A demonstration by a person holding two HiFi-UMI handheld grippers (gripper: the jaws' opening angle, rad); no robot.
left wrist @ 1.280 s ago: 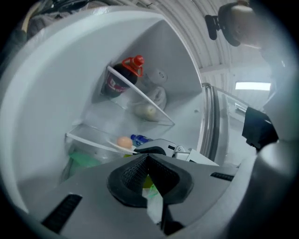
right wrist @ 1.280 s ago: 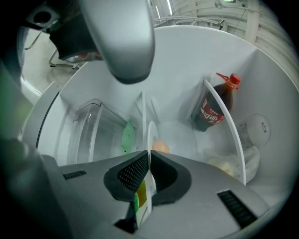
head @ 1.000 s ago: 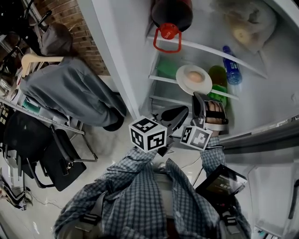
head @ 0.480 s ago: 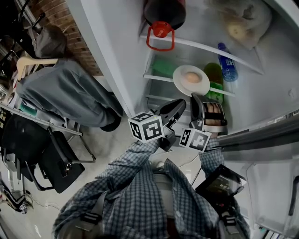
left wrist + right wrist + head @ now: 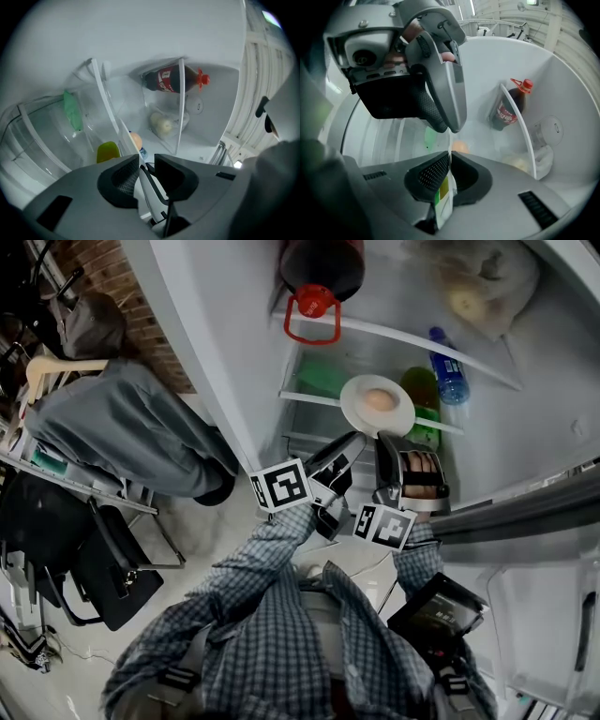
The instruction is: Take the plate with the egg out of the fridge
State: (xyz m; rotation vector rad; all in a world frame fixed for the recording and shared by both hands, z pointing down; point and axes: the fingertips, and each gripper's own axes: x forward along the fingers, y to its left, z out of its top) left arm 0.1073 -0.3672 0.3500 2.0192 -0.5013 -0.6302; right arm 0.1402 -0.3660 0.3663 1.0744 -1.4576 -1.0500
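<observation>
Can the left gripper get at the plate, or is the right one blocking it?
Looks like yes: the plate rim sits between the left gripper's fingers; the right gripper grips it alongside, not blocking.

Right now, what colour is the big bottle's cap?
Red; the cap shows best in the head view.

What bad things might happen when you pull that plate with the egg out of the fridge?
The egg lies loose on the plate, and the left hand-held gripper and right hand-held gripper pinch only its near rim. If the plate tips, the egg may roll off. The green bottle stands right beside the plate, so a sideways pull might knock it.
</observation>
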